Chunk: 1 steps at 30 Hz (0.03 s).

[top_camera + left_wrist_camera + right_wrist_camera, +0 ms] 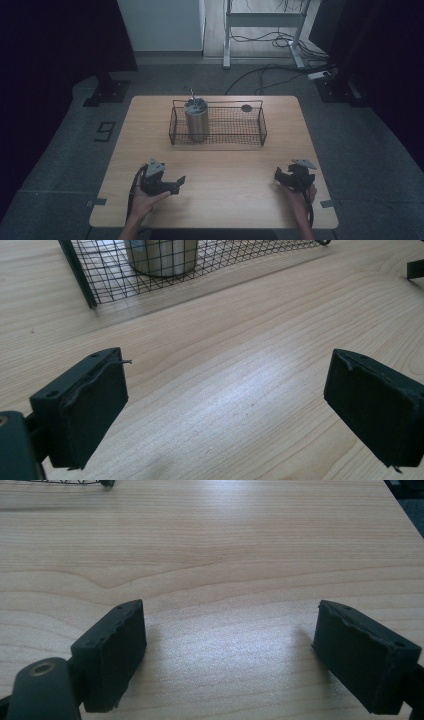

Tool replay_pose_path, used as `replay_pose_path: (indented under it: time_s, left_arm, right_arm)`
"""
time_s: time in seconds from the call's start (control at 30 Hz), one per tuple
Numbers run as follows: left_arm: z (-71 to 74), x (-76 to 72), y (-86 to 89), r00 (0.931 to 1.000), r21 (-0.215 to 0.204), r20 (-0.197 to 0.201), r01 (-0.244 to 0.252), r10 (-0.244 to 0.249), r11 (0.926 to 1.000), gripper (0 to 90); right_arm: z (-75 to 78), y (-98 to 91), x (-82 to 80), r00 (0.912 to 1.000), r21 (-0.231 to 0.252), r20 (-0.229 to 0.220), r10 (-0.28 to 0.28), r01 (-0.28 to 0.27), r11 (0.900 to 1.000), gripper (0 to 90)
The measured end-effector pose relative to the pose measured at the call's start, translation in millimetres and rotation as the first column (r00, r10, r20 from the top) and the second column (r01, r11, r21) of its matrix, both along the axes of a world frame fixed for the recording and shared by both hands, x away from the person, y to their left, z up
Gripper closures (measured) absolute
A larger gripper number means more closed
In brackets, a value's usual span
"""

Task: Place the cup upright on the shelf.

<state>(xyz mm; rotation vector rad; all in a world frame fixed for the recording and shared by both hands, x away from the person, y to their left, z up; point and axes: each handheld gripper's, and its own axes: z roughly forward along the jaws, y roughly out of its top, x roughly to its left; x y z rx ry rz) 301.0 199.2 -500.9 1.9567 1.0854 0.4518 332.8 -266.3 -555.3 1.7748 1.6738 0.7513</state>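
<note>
A black wire basket [235, 127] stands at the far middle of the wooden table [220, 200]. Upright in its left end is a metal cylinder [196, 121] with a dark lid. My left gripper [177, 182] rests low over the near left of the table, held by a hand and pointing right. In the left gripper view its jaws stand wide apart over bare wood, so the gripper [225, 410] is open; beyond it are the basket [100, 275] and the cylinder [160, 257]. At the near right, my right gripper [278, 175] points left. It is open too [227, 652], with nothing between its pads.
A small dark round object [246, 108] lies just behind the basket's far right corner. Beyond the table, a white desk frame [227, 45] and loose cables [270, 75] are on the floor. Black stand bases [107, 92] flank the far corners.
</note>
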Motion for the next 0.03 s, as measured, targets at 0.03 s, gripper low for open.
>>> replay_pose_path:
  time_s: [0.03]
  left_arm:
    - [0.0,0.0,0.0,1.0,0.0,0.0,0.0,0.0,1.0,3.7]
  right_arm:
    - [0.0,0.0,0.0,1.0,0.0,0.0,0.0,0.0,1.0,13.4]
